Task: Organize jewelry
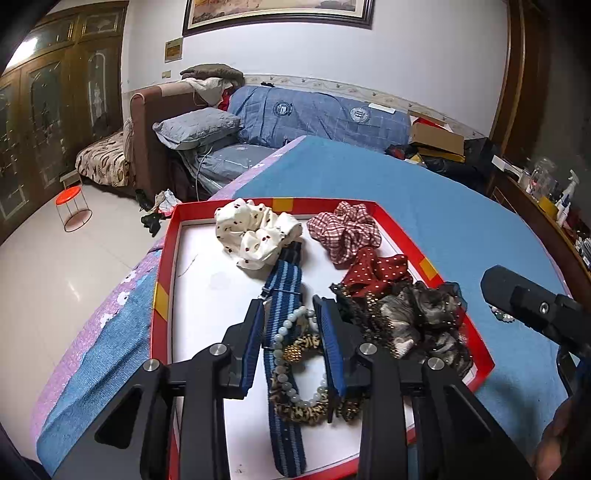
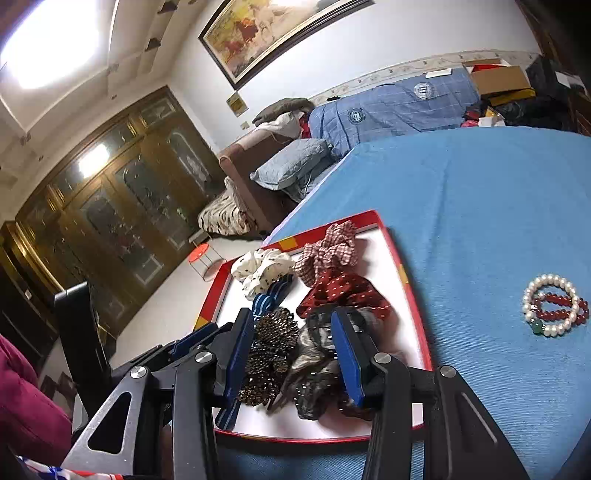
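Blue bedspread (image 2: 461, 206) bears red tray (image 1: 164, 266) crowded with scrunchies (image 1: 258, 236); both jaws apart.

Beyond the tool we see a room with a pale tiled floor (image 1: 55, 266). Far ahead, a large framed painting (image 1: 277, 14) hangs on the white wall, with a small yellow notice (image 1: 173, 50) below it to the left. Under the painting stands a brown sofa (image 1: 155, 122) carrying a grey pillow (image 1: 197, 127), a blue checked quilt (image 1: 321, 114) and a heap of clothes (image 1: 212, 79). Off to the left we find a tall dark wooden cabinet (image 1: 44, 110) with glass doors, and nearer, a red stool (image 1: 72, 208) on a wire frame. To the far right sits an open cardboard box (image 1: 436, 136). A bright ceiling light (image 2: 51, 40) glares high up on the left.
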Demonstrator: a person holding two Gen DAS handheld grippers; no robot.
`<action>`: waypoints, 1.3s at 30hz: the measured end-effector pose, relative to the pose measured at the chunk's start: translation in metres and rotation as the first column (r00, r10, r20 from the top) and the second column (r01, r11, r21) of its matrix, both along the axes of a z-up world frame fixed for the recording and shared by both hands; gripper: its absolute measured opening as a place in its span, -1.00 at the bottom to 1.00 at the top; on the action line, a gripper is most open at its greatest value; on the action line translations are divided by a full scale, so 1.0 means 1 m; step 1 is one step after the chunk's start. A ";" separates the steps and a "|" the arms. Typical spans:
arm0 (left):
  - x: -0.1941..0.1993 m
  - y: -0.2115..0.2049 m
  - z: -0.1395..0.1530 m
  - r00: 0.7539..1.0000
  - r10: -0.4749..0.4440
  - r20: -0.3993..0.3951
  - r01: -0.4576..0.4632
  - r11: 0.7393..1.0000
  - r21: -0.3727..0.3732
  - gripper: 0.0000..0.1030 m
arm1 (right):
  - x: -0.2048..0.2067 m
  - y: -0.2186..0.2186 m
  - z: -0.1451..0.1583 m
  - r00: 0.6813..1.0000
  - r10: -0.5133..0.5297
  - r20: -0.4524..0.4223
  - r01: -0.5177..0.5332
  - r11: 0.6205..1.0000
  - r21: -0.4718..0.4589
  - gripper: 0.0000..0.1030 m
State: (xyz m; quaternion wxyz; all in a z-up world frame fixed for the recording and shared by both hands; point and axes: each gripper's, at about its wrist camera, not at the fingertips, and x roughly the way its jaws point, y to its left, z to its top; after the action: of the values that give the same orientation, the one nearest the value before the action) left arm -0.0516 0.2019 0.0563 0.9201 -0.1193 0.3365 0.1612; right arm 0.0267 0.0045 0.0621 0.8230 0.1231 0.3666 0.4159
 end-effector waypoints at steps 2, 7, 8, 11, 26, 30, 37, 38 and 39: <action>0.000 -0.004 0.002 1.000 -0.002 0.001 0.002 1.000 0.005 -0.39 | 0.002 -0.005 -0.001 1.000 -0.005 -0.011 0.005 1.000 0.008 -0.06; -0.005 -0.015 0.005 1.000 -0.014 0.006 0.014 1.000 0.023 -0.24 | -0.001 -0.012 -0.002 1.000 -0.002 -0.009 0.002 1.000 0.005 -0.06; -0.007 -0.018 0.006 1.000 -0.018 0.008 0.018 0.999 0.030 -0.23 | -0.003 -0.013 -0.002 1.000 -0.003 0.001 0.003 1.000 -0.001 -0.06; -0.010 -0.027 0.008 0.999 -0.034 0.007 0.034 0.998 0.047 -0.23 | -0.011 -0.016 -0.002 1.000 -0.009 0.024 0.010 1.000 -0.017 0.01; -0.015 -0.023 -0.011 0.998 0.000 -0.068 0.004 0.999 0.048 -0.18 | -0.013 -0.037 -0.014 1.000 -0.025 -0.014 0.025 0.999 -0.030 0.01; -0.013 -0.010 -0.017 0.994 0.048 -0.095 -0.042 0.997 0.062 -0.17 | -0.010 -0.026 -0.022 0.999 -0.001 -0.040 -0.002 0.998 -0.064 0.01; -0.021 0.002 -0.017 0.998 0.037 -0.052 -0.038 0.999 -0.014 -0.17 | -0.005 -0.013 -0.030 0.998 -0.004 -0.056 -0.001 0.996 -0.090 0.01; -0.026 0.000 -0.013 0.999 0.032 -0.033 -0.033 0.999 -0.007 -0.17 | -0.003 -0.011 -0.032 0.998 -0.005 -0.060 -0.001 0.995 -0.099 0.01; -0.030 -0.003 -0.009 0.999 0.027 -0.017 -0.027 1.000 -0.001 -0.15 | -0.002 -0.007 -0.035 0.998 -0.006 -0.064 -0.002 0.993 -0.116 0.01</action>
State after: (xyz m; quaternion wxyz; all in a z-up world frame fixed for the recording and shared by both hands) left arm -0.0812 0.1993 0.0476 0.9149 -0.1232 0.3425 0.1746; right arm 0.0246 -0.0022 0.0274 0.8169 0.0890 0.4164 0.3890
